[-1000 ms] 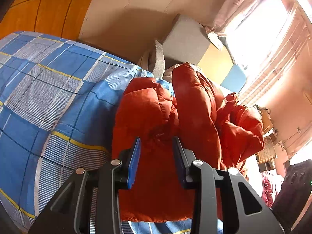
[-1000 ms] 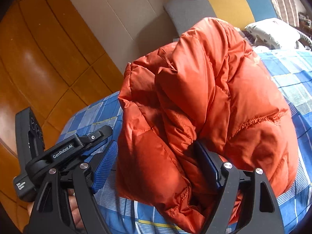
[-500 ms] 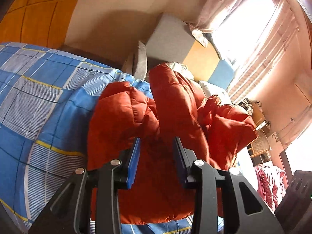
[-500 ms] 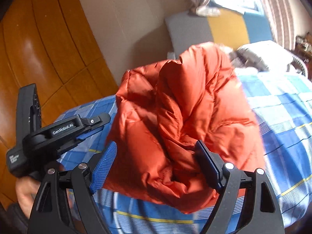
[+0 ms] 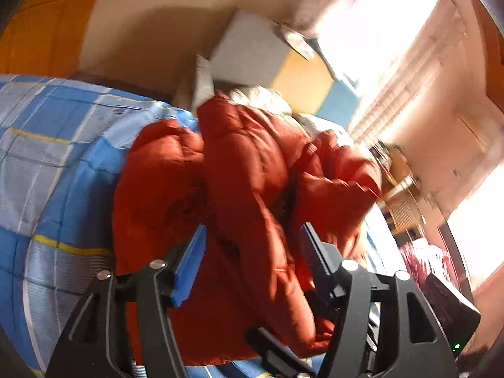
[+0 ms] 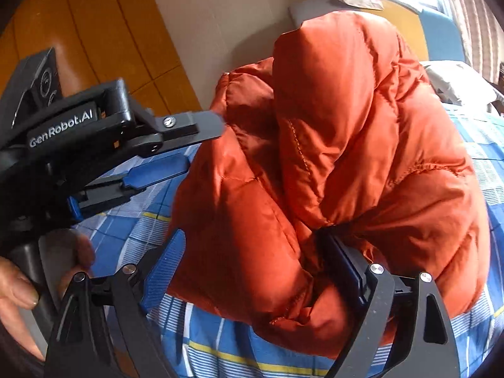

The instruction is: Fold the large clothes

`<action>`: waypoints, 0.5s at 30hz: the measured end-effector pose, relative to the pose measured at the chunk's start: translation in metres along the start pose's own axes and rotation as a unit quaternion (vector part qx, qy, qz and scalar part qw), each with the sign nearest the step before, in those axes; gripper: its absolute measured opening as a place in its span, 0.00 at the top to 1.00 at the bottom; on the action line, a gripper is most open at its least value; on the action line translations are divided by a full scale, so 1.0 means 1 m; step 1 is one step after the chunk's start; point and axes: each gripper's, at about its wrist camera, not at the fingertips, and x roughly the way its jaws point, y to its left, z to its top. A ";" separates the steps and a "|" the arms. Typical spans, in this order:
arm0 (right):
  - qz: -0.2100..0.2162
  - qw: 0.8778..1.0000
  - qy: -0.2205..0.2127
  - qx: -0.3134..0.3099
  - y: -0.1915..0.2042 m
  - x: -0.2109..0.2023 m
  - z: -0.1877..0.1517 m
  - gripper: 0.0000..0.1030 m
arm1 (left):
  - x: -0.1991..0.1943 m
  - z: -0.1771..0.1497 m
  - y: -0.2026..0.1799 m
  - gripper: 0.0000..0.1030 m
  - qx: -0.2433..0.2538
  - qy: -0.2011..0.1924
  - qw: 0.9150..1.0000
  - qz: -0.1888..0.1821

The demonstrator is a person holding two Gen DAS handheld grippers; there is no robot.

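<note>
Both sets of jaws are opening. The left gripper (image 5: 252, 252) has its blue pads spread with a fold of the orange jacket (image 5: 245, 195) running between them; the picture is blurred, and the cloth seems to lie loose between the pads rather than pinched. In the right wrist view the left gripper (image 6: 176, 145) shows from the side at the left edge of the jacket (image 6: 340, 170), its two fingers apart, the tips just reaching the cloth. The right gripper (image 6: 249, 271) stands wide, with a thick bunch of the jacket's lower edge between its fingers; the right-hand finger is sunk into the padding, while the left pad (image 6: 163, 271) stands just beside the cloth, and I cannot tell whether it touches. The jacket is a puffy quilted one, heaped in a bundle on the bed, one fold standing up tall above the rest. Under it lies a blue checked sheet (image 6: 239, 346) with yellow and white lines (image 5: 56, 163). A hand (image 6: 19, 286) holds the left gripper's grip at the lower left of the right wrist view. Behind the jacket are a white pillow (image 6: 456, 82) and grey, yellow and blue cushions (image 5: 249, 53) against a beige wall (image 6: 226, 15), with orange wood panelling (image 6: 94, 31) to the left and a bright curtained window (image 5: 378, 31) to the right.
</note>
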 end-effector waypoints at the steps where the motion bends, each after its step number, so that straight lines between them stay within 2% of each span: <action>1: -0.002 1.000 -0.001 -0.009 0.000 0.003 0.000 0.15 | 0.003 0.001 -0.003 0.38 0.010 0.006 1.000 0.001; 4: 0.001 1.000 0.000 0.000 -0.003 0.005 -0.002 0.15 | 0.011 0.007 -0.013 0.39 0.037 0.022 0.999 -0.018; 6: 0.006 1.000 0.001 -0.006 -0.003 0.006 -0.004 0.15 | 0.017 0.010 -0.019 0.50 0.060 0.042 0.997 -0.029; 9: 0.005 1.000 0.000 -0.014 -0.002 0.003 -0.005 0.15 | 0.026 0.016 -0.017 0.51 0.059 0.050 0.997 -0.014; 10: 0.003 1.000 0.003 -0.014 -0.004 0.001 -0.006 0.15 | 0.029 0.017 -0.014 0.55 0.054 0.052 0.997 -0.007; 11: 0.003 1.000 0.005 -0.014 -0.004 0.000 -0.008 0.15 | 0.033 0.017 -0.012 0.67 0.053 0.056 0.997 -0.006; 13: -0.006 1.000 0.003 -0.021 0.003 -0.013 -0.007 0.15 | 0.036 0.016 -0.009 0.70 0.047 0.053 0.997 0.007; 15: -0.016 0.999 0.005 -0.036 0.013 -0.025 -0.010 0.13 | 0.037 0.015 -0.007 0.78 0.040 0.046 0.998 0.013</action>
